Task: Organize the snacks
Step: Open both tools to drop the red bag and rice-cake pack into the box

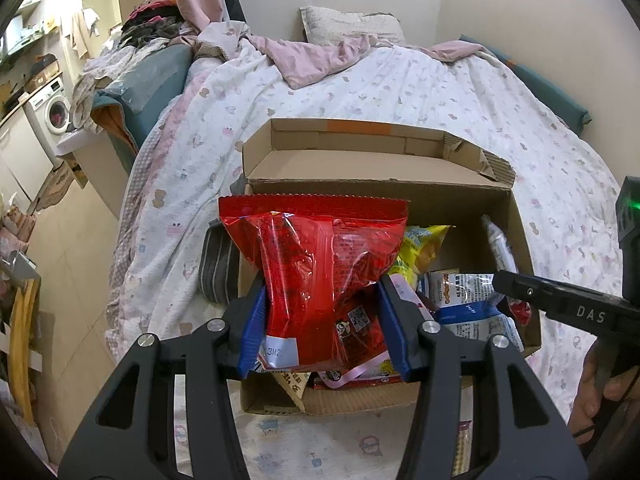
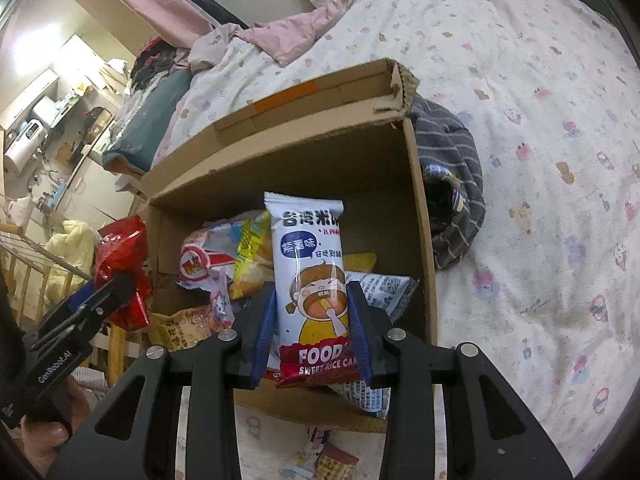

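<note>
Red crinkly foil snack bag point(image 1: 320, 280), serrated top, pinched upright in left gripper point(image 1: 322, 320) above the cardboard box point(image 1: 520, 216). White rice-cake packet point(image 2: 312, 292), cartoon kid print, clamped in right gripper point(image 2: 312, 336) over same box on floral bedspread point(image 2: 540, 160).

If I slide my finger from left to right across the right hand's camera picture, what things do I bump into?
Left gripper holding a red snack bag → red-and-white packet → yellow packet → white rice cake packet in the right gripper → cardboard box wall → striped grey cloth → patterned bedsheet.
</note>
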A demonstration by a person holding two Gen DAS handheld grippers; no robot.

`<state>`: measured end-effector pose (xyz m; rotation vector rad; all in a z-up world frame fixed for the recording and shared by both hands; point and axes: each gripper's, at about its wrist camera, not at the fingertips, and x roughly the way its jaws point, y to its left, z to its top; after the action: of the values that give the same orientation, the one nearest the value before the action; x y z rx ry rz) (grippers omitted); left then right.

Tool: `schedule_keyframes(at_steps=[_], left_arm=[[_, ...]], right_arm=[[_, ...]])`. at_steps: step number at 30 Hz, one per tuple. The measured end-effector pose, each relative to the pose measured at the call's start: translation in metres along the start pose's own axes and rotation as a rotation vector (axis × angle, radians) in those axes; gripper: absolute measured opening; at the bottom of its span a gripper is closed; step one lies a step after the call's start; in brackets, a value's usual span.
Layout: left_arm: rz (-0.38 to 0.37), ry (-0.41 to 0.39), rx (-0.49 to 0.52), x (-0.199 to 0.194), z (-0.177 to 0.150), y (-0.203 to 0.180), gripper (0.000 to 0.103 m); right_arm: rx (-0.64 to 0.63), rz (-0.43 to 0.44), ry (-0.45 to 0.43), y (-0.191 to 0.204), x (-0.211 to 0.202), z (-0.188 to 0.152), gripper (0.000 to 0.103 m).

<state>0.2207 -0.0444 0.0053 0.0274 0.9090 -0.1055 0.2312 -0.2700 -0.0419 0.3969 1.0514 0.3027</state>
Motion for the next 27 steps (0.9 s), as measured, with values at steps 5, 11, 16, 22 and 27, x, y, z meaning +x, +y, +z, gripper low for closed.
schedule_keyframes(at_steps=[5, 11, 16, 22, 27], left_arm=[[-0.013, 0.023, -0.023, 0.0025, -0.0023, 0.0034, 0.049], [-0.019, 0.028, -0.015, 0.0030, -0.0020, 0.0012, 0.050], [0.000, 0.026, -0.008, 0.0012, -0.0014, -0.0013, 0.080], [0.003, -0.002, -0.021, -0.0031, -0.0002, 0.0006, 0.085], [0.008, 0.015, -0.014, -0.0002, -0.0001, -0.0002, 0.085]], right_arm=[[-0.009, 0.003, -0.006, 0.0019, -0.0009, 0.0008, 0.038], [-0.003, 0.022, -0.022, 0.0015, -0.0038, 0.0019, 0.038], [0.013, 0.023, -0.041, -0.0002, -0.0072, 0.0025, 0.075], [0.007, 0.017, -0.040, 0.0007, -0.0075, 0.0036, 0.078], [0.006, 0.013, -0.036, 0.0000, -0.0068, 0.0034, 0.078]])
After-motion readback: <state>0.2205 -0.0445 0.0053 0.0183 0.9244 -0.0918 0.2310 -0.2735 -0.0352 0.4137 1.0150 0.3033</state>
